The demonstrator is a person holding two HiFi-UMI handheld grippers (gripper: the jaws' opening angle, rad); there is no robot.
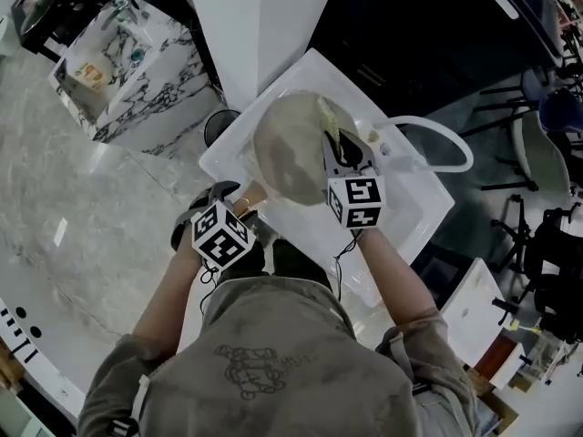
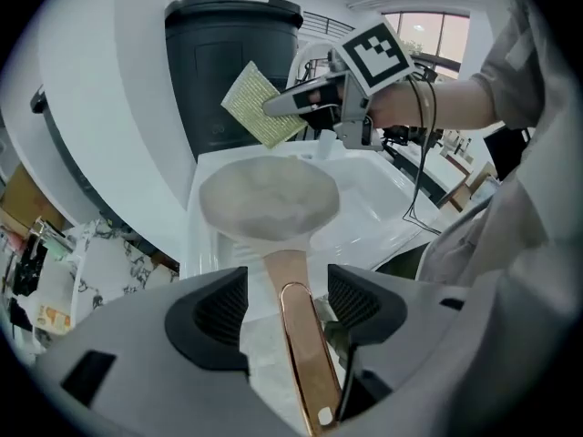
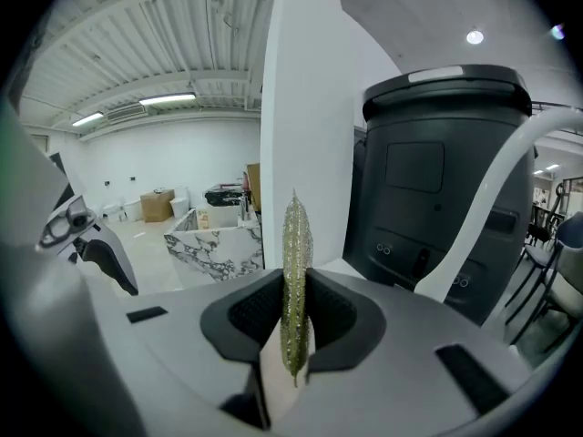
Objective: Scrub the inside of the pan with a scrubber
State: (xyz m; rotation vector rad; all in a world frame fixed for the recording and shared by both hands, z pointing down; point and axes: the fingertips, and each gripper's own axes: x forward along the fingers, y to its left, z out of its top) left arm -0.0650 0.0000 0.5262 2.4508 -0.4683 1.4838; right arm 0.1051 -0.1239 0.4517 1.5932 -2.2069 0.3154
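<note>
We see white basin [image 1: 414, 203], white pillar [image 1: 264, 25] rising behind it, dark bin [image 3: 446, 180] beside pillar. We note curved white tube [image 3: 494, 185] at basin's edge, marble-veined counter [image 1: 150, 94] well apart, cardboard box [image 3: 157, 205] beyond counter.

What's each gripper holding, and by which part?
Right gripper pinches the scrubber by one edge. Left gripper holds nothing: its jaws are open astride the pan handle.

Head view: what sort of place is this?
Likely a lab or showroom hall, not a home: a white sink with the pan, a marble-patterned counter, strip lights under a bare ceiling.
</note>
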